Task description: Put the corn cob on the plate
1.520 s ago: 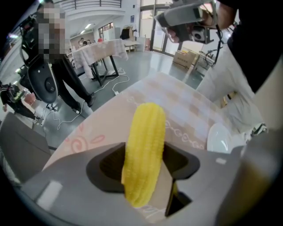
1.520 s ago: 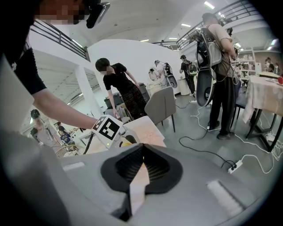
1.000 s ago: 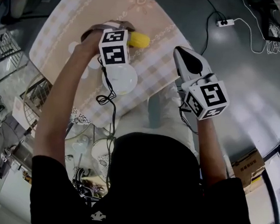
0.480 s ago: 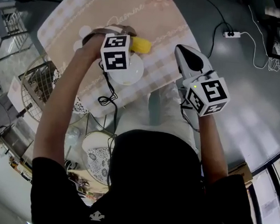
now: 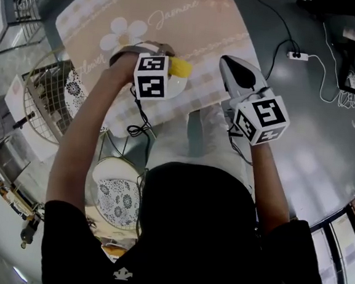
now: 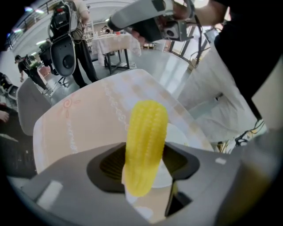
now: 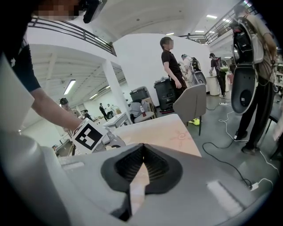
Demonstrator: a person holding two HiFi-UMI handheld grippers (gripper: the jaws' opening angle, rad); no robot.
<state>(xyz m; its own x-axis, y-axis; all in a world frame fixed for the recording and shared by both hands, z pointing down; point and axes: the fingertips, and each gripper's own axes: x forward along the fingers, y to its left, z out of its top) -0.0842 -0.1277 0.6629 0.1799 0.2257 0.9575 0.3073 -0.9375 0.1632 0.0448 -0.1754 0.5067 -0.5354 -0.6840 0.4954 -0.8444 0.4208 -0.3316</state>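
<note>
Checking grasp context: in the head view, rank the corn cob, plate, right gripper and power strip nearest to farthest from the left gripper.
1. corn cob, clamped in the left gripper's jaws.
2. plate, just beneath the cob.
3. right gripper, off to the right.
4. power strip, farthest, at the upper right.
</note>
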